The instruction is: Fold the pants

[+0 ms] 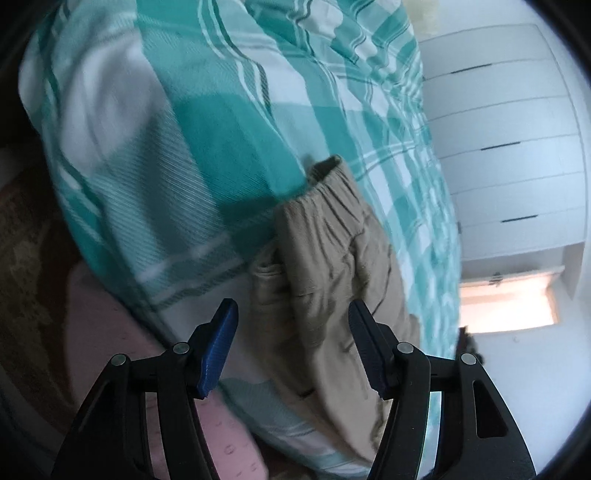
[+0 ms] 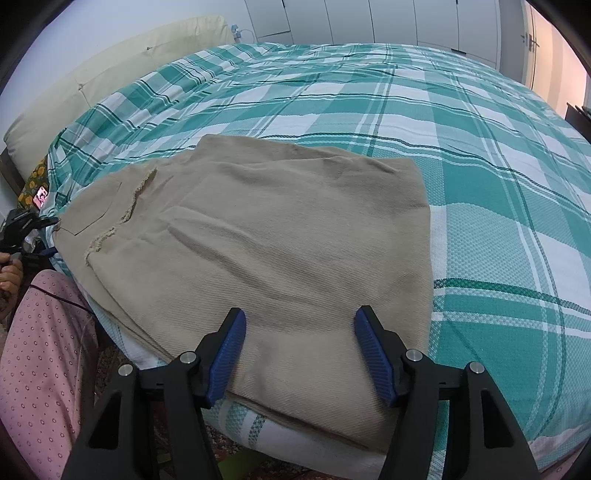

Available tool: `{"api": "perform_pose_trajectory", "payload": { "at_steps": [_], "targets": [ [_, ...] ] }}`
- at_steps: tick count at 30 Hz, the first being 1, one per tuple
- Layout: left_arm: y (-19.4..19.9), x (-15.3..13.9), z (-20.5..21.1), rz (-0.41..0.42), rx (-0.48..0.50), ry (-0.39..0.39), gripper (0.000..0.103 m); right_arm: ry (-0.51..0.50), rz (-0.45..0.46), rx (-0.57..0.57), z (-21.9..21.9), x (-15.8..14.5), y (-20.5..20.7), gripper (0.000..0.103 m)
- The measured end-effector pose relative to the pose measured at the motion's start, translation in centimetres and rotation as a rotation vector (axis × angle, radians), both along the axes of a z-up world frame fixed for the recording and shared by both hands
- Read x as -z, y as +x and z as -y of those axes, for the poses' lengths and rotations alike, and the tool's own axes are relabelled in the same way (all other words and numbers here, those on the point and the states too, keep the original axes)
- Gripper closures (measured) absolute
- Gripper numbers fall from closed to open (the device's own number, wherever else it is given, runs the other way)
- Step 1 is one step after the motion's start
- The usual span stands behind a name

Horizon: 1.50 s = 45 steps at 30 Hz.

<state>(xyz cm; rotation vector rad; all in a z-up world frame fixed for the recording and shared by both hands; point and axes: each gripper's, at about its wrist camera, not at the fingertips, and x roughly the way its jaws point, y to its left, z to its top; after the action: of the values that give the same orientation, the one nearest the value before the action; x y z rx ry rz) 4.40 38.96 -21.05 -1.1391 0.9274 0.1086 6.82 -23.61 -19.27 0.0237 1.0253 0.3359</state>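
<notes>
- Khaki pants (image 2: 258,236): lay folded in a broad flat stack at the near edge of the bed, centre of the right wrist view. Frayed hems and a patch pocket showed at the stack's left side. The lowest layers and the near corner were hidden behind the gripper arms.
- Same pants in the left wrist view (image 1: 332,273): seen end-on in the lower centre, elastic waistband uppermost. The picture was smeared with blur, so the layering could not be made out.
- Right gripper (image 2: 299,350): bottom centre, blue fingers spread wide above the near part of the stack, holding nothing. Contact with the cloth could not be told.
- Left gripper (image 1: 293,347): bottom centre of its view, blue fingers likewise spread wide, the pants showing between them but not pinched.
- Teal plaid bedspread (image 2: 461,155): covered the whole bed; its far corners were cut off by the fisheye rim.
- Cream headboard cushion (image 2: 110,74): upper left, partly out of frame.
- White wardrobe doors (image 2: 369,22): along the top edge, only their lower parts visible.
- Pink dotted garment (image 2: 40,350): lower left, worn by the person, cropped by the frame.
- Hand (image 2: 9,273): far left edge, mostly cut off, gripping a dark handle.
</notes>
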Motion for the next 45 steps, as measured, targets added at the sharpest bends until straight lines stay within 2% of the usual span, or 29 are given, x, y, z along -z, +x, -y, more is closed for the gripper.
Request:
{"api": "perform_pose_trajectory", "payload": {
  "at_steps": [1, 2, 3, 6, 7, 8, 9, 10, 11, 12, 13, 14, 15, 17, 20, 23, 25, 28, 31, 33, 36, 37, 39, 40, 41, 43, 45],
  "targets": [
    [0.0, 0.0, 0.2, 0.009, -0.009, -0.003, 0.057, 0.0, 0.001, -0.001, 0.0, 0.0, 0.0, 0.041],
    [-0.3, -0.2, 0.3, 0.004, -0.027, 0.028, 0.079, 0.0, 0.001, 0.0, -0.1, 0.0, 0.0, 0.041],
    [-0.5, -0.3, 0.5, 0.016, -0.033, 0.031, 0.084, 0.001, 0.001, 0.0, -0.1, 0.0, 0.0, 0.041],
    [-1.2, -0.1, 0.2, 0.036, -0.045, 0.011, 0.085, 0.001, 0.001, 0.001, -0.1, 0.0, 0.0, 0.041],
    [-1.1, -0.1, 0.2, 0.032, -0.036, 0.024, 0.08, 0.0, 0.002, 0.0, -0.1, 0.0, 0.0, 0.041],
    [-0.8, 0.0, 0.1, 0.011, -0.027, 0.037, 0.066, -0.002, 0.003, 0.0, -0.1, 0.0, 0.0, 0.041],
    [-0.3, 0.2, 0.2, -0.003, -0.023, 0.038, 0.057, -0.002, 0.003, 0.001, -0.1, 0.0, 0.0, 0.04],
    [-0.3, 0.2, 0.3, -0.007, -0.021, 0.037, 0.041, -0.003, 0.003, 0.001, -0.1, 0.0, 0.0, 0.04],
    [-0.1, 0.1, 0.4, 0.007, -0.022, 0.034, 0.043, -0.004, 0.003, 0.002, -0.1, 0.0, 0.0, 0.04],
    [0.1, 0.1, 0.4, 0.017, -0.025, 0.029, 0.057, -0.003, 0.003, 0.001, -0.1, 0.0, 0.0, 0.04],
    [0.1, 0.1, 0.5, 0.023, -0.034, 0.018, 0.08, -0.002, 0.003, 0.0, -0.1, 0.0, 0.0, 0.04],
    [-0.1, -0.1, 0.4, 0.027, -0.051, 0.008, 0.086, -0.001, 0.003, 0.001, -0.1, 0.0, 0.0, 0.04],
    [-0.4, -0.5, 0.4, 0.043, -0.065, -0.001, 0.087, -0.001, 0.002, 0.001, -0.1, 0.0, 0.0, 0.04],
    [-0.9, -2.1, 0.9, 0.071, -0.061, 0.028, 0.088, 0.001, 0.001, 0.001, -0.2, 0.0, 0.0, 0.04],
    [-0.8, -6.7, 3.2, 0.147, -0.017, 0.111, 0.089, 0.003, 0.003, 0.002, -0.2, 0.0, 0.1, 0.04],
    [0.1, -13.0, 8.1, 0.257, 0.107, 0.256, 0.089, 0.003, 0.003, 0.003, -0.3, 0.0, 0.0, 0.04],
    [0.7, -17.1, 13.1, 0.332, 0.226, 0.369, 0.089, 0.005, 0.003, 0.003, -0.3, -0.1, 0.0, 0.04],
    [1.4, -20.6, 21.0, 0.42, 0.405, 0.461, 0.089, 0.045, 0.016, 0.024, 0.2, -1.0, -0.2, 0.04],
    [2.2, -20.3, 28.7, 0.464, 0.569, 0.483, 0.089, 0.183, 0.038, 0.1, 2.0, -2.3, -0.7, 0.04],
    [3.4, -17.7, 34.6, 0.447, 0.68, 0.493, 0.089, 0.238, 0.078, 0.166, 3.6, -3.4, -1.1, 0.04],
    [5.3, -11.3, 41.7, 0.351, 0.837, 0.499, 0.08, 0.254, 0.136, 0.242, 5.7, -4.5, -1.7, 0.04],
    [6.3, -8.6, 44.1, 0.289, 0.912, 0.504, 0.069, 0.259, 0.143, 0.262, 6.4, -4.7, -1.8, 0.04],
    [6.9, -5.3, 46.8, 0.181, 0.994, 0.511, 0.065, 0.276, 0.141, 0.3, 7.6, -4.6, -1.9, 0.04],
    [6.4, -5.1, 47.2, 0.17, 0.993, 0.508, 0.06, 0.284, 0.137, 0.316, 8.1, -4.6, -2.0, 0.04],
    [5.9, -5.9, 46.9, 0.197, 0.974, 0.487, 0.043, 0.295, 0.135, 0.329, 8.6, -4.6, -2.2, 0.04],
    [5.0, -8.1, 45.5, 0.271, 0.946, 0.423, 0.02, 0.326, 0.147, 0.329, 9.1, -4.8, -2.4, 0.04],
    [4.0, -10.7, 43.0, 0.342, 0.895, 0.399, 0.016, 0.357, 0.174, 0.309, 9.2, -5.4, -2.5, 0.04]
  ]
}}
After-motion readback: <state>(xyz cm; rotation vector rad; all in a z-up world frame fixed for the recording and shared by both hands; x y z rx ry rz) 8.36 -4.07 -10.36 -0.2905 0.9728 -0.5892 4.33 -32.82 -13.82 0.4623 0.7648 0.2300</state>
